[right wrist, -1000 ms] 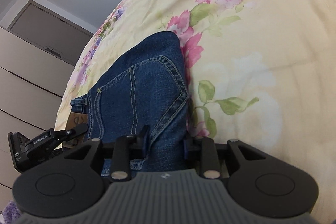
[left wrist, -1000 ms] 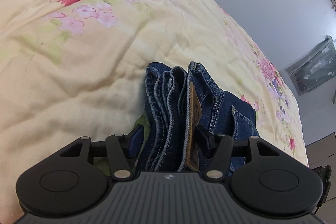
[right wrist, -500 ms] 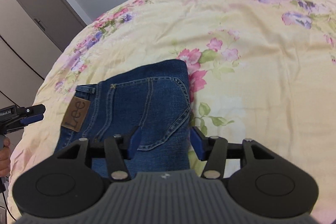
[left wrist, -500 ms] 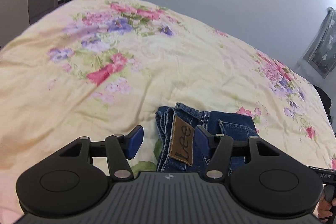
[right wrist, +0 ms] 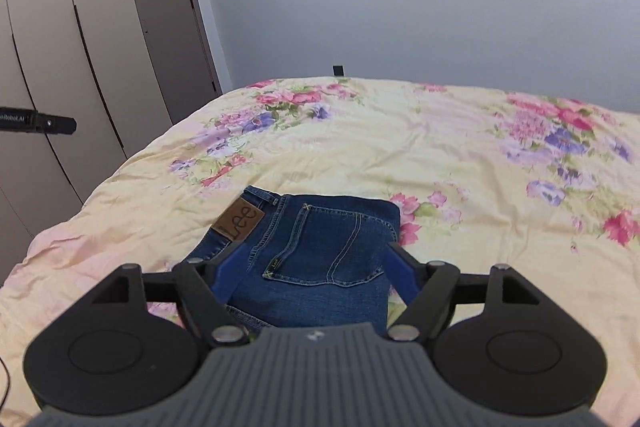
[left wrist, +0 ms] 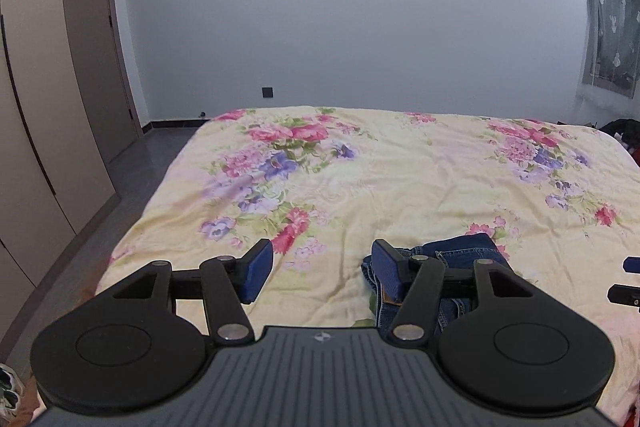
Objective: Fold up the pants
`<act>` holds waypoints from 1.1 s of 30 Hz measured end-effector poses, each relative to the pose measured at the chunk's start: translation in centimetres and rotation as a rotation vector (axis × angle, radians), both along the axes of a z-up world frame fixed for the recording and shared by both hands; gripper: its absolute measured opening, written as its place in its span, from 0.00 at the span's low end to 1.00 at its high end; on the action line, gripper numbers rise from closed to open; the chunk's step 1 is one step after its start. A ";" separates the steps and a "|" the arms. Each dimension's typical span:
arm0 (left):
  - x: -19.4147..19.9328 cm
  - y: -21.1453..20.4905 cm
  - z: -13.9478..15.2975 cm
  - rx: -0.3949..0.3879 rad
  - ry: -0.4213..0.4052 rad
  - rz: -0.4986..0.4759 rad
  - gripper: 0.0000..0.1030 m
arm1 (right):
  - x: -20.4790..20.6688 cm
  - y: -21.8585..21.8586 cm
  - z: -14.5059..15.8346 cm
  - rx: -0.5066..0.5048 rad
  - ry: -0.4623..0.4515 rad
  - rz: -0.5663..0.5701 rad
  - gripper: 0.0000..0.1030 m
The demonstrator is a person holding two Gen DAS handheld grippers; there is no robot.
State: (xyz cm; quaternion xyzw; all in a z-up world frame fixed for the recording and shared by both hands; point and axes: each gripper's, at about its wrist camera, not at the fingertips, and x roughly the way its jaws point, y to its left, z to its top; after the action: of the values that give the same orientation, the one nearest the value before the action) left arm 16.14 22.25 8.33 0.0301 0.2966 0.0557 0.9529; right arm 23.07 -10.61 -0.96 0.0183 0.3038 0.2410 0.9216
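Hovering spread and empty: left hand-held gripper (left wrist: 318, 269), right hand-held gripper (right wrist: 312, 267). Risking a snagged, reopened folded blue denim pants bundle (right wrist: 308, 255) on the yellow floral bed quilt (right wrist: 400, 147) by dipping low again.

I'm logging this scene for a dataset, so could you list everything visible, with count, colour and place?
jeans: one pair, blue, folded, near edge of the bed
Lee patch: one, tan, on the jeans' waistband
quilt: one, yellow with pink and purple flowers, covering the bed
wardrobe: one, beige, left wall
door: one, grey-brown, beside the wardrobe
wall socket: one, black, far wall
curtain: one, green, patterned, right wall
left gripper: black, blue pads, open, empty
right gripper: black, blue pads, open, above the jeans
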 end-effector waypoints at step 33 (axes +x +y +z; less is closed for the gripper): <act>-10.6 -13.9 -14.6 0.035 0.101 0.031 0.78 | -14.6 3.1 -8.9 -0.109 -0.064 -0.119 0.79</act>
State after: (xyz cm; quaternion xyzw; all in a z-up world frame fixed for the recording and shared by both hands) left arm 5.59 8.35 -6.30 0.0448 0.3435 0.0740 0.9352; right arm 8.50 -7.48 -9.84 -0.0214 0.2853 0.1696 0.9431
